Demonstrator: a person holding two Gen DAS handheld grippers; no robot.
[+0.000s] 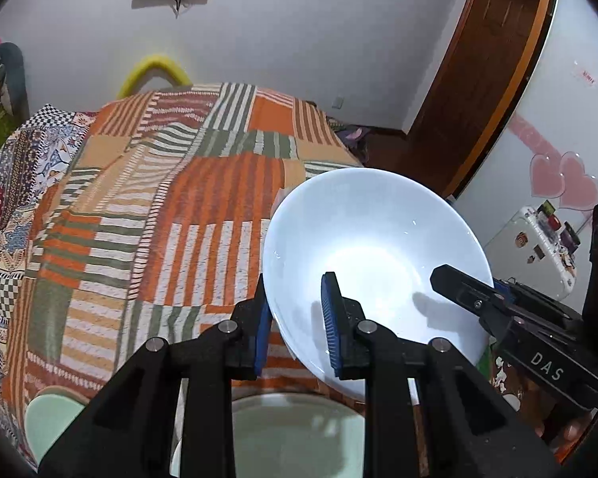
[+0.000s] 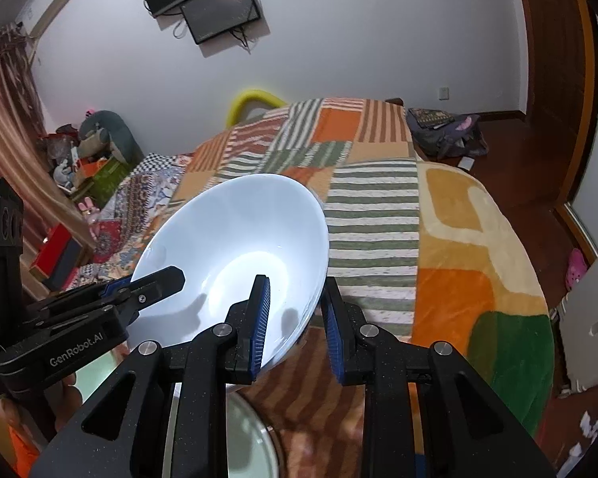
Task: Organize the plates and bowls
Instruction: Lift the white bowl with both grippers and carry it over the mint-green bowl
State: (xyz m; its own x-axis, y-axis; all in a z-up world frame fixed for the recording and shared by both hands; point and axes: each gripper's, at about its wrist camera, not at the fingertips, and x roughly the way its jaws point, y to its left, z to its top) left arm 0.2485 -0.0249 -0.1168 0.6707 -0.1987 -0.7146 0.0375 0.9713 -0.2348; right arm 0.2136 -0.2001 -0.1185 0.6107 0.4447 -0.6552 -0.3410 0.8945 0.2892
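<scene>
**White bowl held from two sides above the bed**

Beyond both grippers lies a bed (image 1: 171, 199) covered with a patchwork blanket (image 2: 339, 151) of orange, green and cream stripes. A yellow curved thing (image 1: 155, 71) stands at the far end of the bed, and two dark screens (image 2: 215, 4) hang on the white wall behind it. Beside the bed, to the right of the right gripper, a dark bag (image 2: 446, 131) lies on the wooden floor. Far to the left there is a pile of toys and boxes (image 2: 87, 151) near a curtain.

The white bowl (image 1: 370, 247) is in the air above the blanket, tilted, and nothing is in it. Under the grippers, close to the cameras, a pale green plate (image 1: 299, 434) is seen, also with nothing on it, and another pale green dish (image 1: 52, 414) is to the left of it, only partly in view.

The left gripper (image 1: 297, 318) is clamped on the left side of the bowl's rim: one blue pad is inside the bowl, the other is outside against the wall. The right gripper (image 2: 295, 318) is clamped on the opposite side of the rim in the same way, one pad (image 2: 261, 310) inside and one outside. Each gripper is seen in the other's view, reaching over the rim.
</scene>
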